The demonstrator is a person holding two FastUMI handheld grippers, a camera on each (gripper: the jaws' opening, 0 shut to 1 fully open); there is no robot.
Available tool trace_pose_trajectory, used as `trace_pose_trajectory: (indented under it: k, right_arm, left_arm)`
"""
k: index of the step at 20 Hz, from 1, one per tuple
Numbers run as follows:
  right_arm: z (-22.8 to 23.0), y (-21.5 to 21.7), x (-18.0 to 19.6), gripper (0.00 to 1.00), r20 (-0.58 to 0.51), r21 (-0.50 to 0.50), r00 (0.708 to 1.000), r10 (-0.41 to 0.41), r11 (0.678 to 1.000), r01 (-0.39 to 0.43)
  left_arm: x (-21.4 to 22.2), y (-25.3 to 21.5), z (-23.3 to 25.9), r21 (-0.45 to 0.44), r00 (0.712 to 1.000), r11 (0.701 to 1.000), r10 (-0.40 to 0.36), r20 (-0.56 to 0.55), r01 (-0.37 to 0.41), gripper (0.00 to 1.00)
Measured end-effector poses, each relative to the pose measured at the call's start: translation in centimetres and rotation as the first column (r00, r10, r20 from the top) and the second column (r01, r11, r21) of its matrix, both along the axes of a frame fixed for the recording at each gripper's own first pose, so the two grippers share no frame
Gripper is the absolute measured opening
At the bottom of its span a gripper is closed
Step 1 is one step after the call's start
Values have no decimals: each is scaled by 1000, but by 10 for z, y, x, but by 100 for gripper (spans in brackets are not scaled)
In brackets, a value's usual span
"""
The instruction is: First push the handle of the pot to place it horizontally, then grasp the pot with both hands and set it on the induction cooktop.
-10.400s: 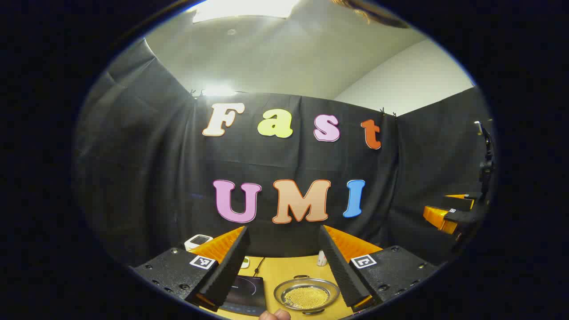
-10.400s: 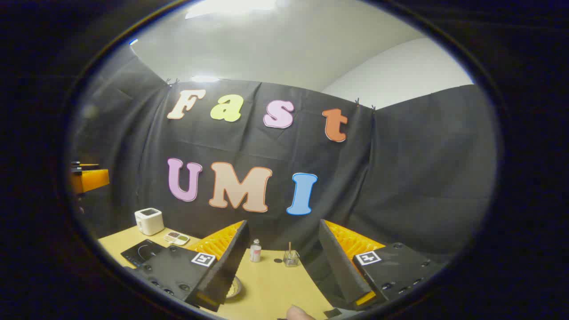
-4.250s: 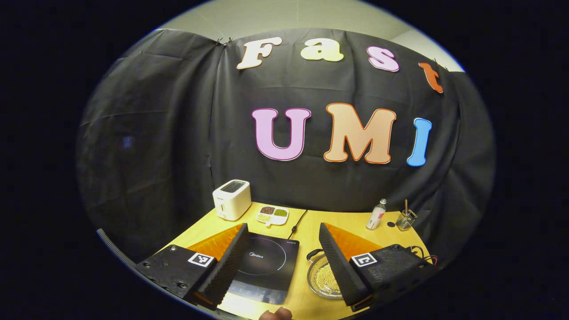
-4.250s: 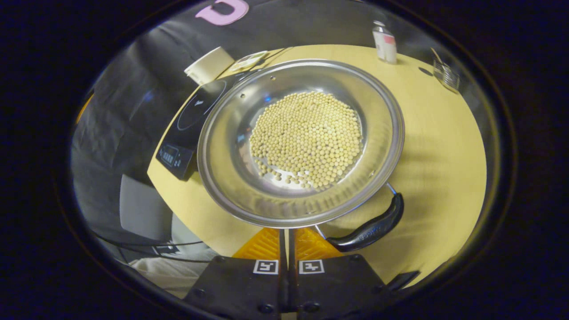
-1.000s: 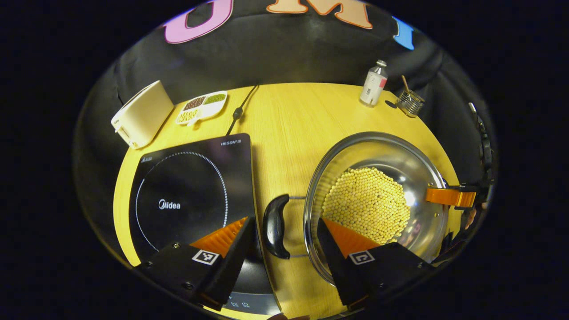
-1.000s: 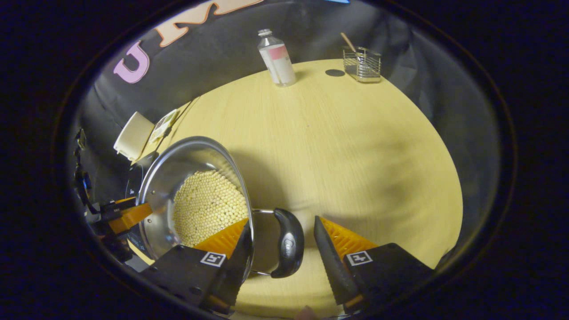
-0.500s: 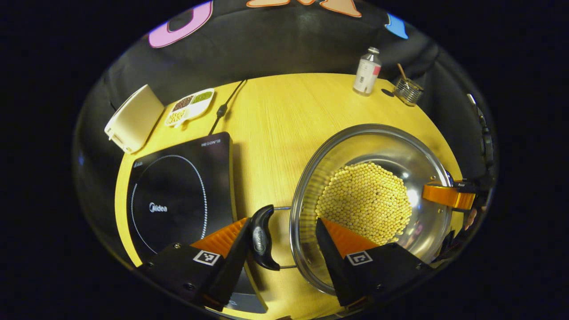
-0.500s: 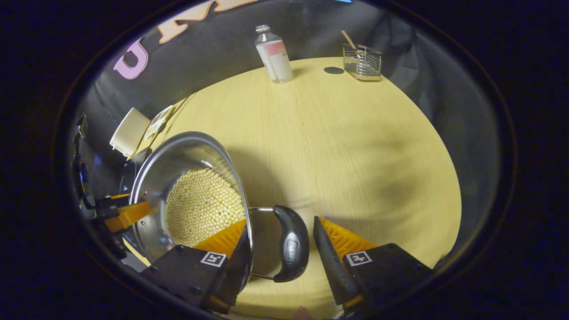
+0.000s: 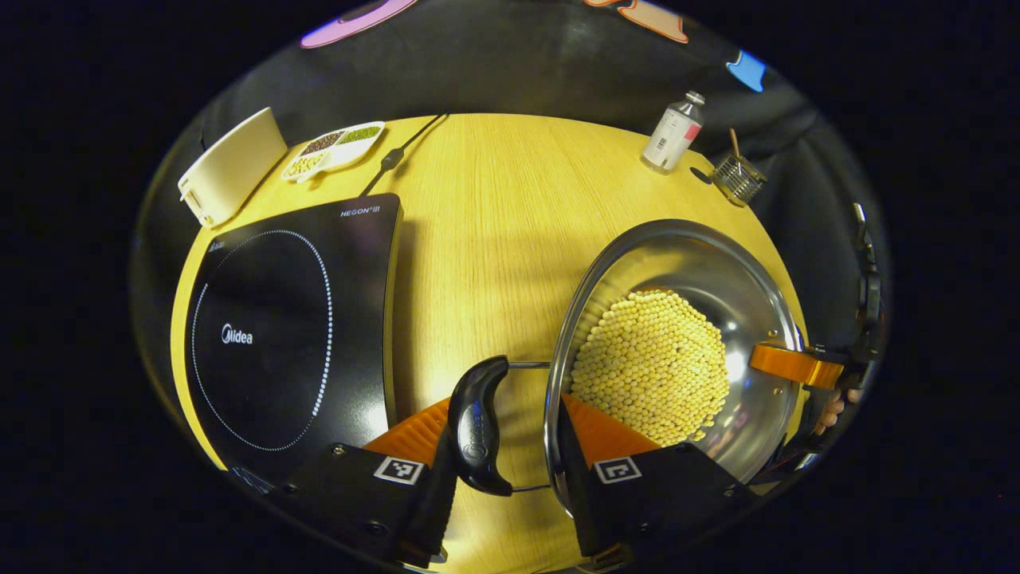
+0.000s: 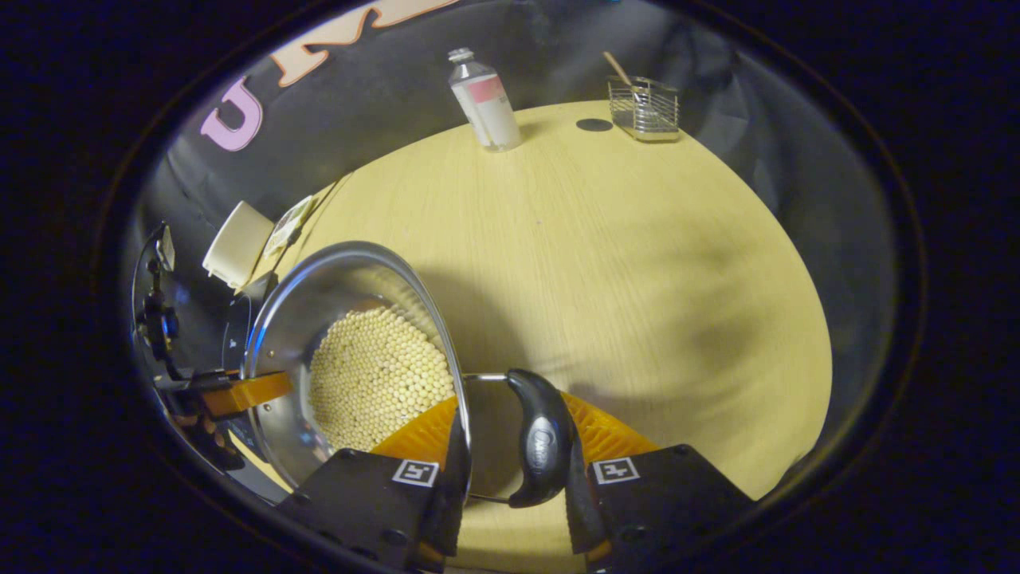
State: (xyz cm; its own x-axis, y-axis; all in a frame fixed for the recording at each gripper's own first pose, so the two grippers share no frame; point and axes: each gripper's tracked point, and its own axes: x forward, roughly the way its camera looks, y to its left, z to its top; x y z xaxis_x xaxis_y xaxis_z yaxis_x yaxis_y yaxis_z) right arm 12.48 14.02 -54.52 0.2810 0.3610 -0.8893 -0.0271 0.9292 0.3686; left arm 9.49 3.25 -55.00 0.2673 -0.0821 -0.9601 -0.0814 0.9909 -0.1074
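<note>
A steel pot holding yellow beans stands on the wooden table, to the right of the black induction cooktop. My left gripper is closed in over the pot's black handle: one finger presses the handle's outer side, the other lies just inside the rim. In the right gripper view, my right gripper clamps the opposite handle and the pot rim the same way. Each view shows the other gripper's finger hooked over the far rim.
A white toaster and a divided dish sit behind the cooktop, with its cable running to the back. A bottle and a wire holder stand at the far right edge. Bare table lies between cooktop and pot.
Both grippers' fingers have narrowed from wide open onto the pot's handles and rim. The pot stays where it was on the table.
</note>
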Motion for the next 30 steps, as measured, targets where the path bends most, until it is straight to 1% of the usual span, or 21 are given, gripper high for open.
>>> trace_pose_trajectory:
  k: [1,2,3,4,5,6,7,9,10,11,12,14,17,18,20,21,25,27,28,30]
  right_arm:
    - [2,-1,-1,50,-17,8,1000,-10,1000,10]
    - [6,0,-1,46,-12,14,1000,-10,1000,10]
    - [12,0,-1,46,2,23,1000,-12,1000,12]
    - [18,0,0,52,6,36,1000,-21,999,20]
    - [23,3,-4,46,-4,50,1000,-27,998,27]
    - [28,7,-7,46,-15,62,999,-29,998,30]
    - [32,12,-9,52,-17,71,999,-27,997,29]
    - [42,24,-8,52,-11,91,1000,-28,995,29]
    - [47,33,-7,46,-6,103,1000,-24,994,24]
    - [52,42,-10,45,-2,113,1000,-17,993,17]
    - [55,50,-9,52,2,124,1000,-8,992,7]
    - [70,72,-11,52,9,139,1000,7,990,-8]
    - [84,102,-15,52,30,132,999,33,991,-36]
    - [89,113,-16,51,36,126,999,34,991,-38]
    - [99,134,-21,51,41,107,999,32,994,-37]
    - [104,143,-24,44,44,95,999,29,995,-33]
    - [117,186,-33,45,46,53,999,9,999,-12]
    - [117,208,-37,45,42,36,999,-3,999,2]
    - [117,220,-39,45,39,30,999,-10,1000,9]
    - [116,238,-43,45,24,18,1000,-19,1000,19]
  left_arm:
    - [-1,-2,5,-10,1000,1000,24,-3,-24,62]
    - [-2,-1,8,-7,1000,1000,19,5,-19,60]
    - [1,2,16,4,999,1000,0,32,0,60]
    - [5,3,24,12,998,1000,-19,52,18,59]
    - [7,3,33,17,998,1000,-25,60,24,59]
    - [5,5,42,22,998,999,-24,60,23,60]
    - [3,11,49,28,998,999,-22,54,20,58]
    - [4,24,60,38,997,999,-13,72,10,58]
    - [1,31,66,44,997,999,-6,76,3,58]
    - [0,38,72,49,997,999,2,82,-6,58]
    - [-1,48,78,55,996,998,6,92,-12,58]
    - [-6,69,87,61,994,998,22,109,-29,58]
    - [-16,99,94,42,992,997,60,110,-64,58]
    - [-17,109,96,33,991,997,66,115,-70,60]
    - [-19,130,97,14,991,997,70,116,-72,60]
    - [-19,141,98,3,991,998,67,116,-68,60]
    - [-18,185,94,-34,992,998,47,118,-43,60]
    - [-19,207,90,-49,993,998,35,110,-30,60]
    - [-17,216,88,-53,993,998,30,113,-24,57]
    - [-15,236,83,-56,994,998,14,107,-8,58]
